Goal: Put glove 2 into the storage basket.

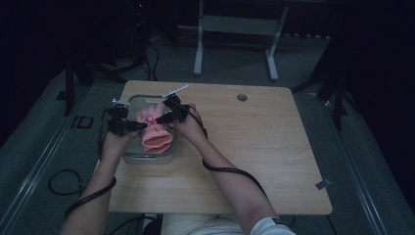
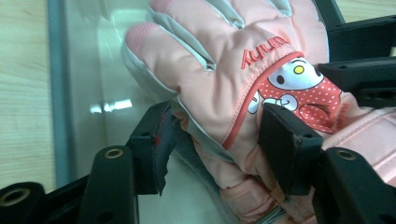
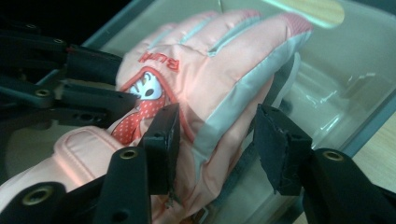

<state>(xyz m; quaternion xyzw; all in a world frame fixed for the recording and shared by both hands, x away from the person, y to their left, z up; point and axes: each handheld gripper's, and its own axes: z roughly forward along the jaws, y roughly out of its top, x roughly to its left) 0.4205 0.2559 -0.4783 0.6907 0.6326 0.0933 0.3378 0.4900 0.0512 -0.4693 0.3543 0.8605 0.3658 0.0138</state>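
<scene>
- Black, blocky jaws of the left gripper [image 2: 215, 140] stand apart at the near edge of a padded pink winter glove [image 2: 224, 60] with grey trim and a dotted red cartoon patch; the left-hand pad sits just off the fabric, the right-hand pad lies against the patch side.
- Quilted seams run along the glove's fingers, and a soft ribbed cuff ends it.
- Under the glove sits a clear, glossy plastic tub [image 1: 128, 155] with rounded corners; the glove lies inside it, cuff toward the person.
- Right gripper [image 3: 217, 140] also stands with its jaws apart, straddling the glove's grey-trimmed side edge without clamping it.
- Both grippers meet over the tub, left gripper [image 1: 139, 126] at the glove's left, right gripper [image 1: 159, 119] at its right.
- Pale wooden table [image 1: 254, 147] with rounded corners carries the tub near its left edge.
- Dim room, grey floor around the table.
</scene>
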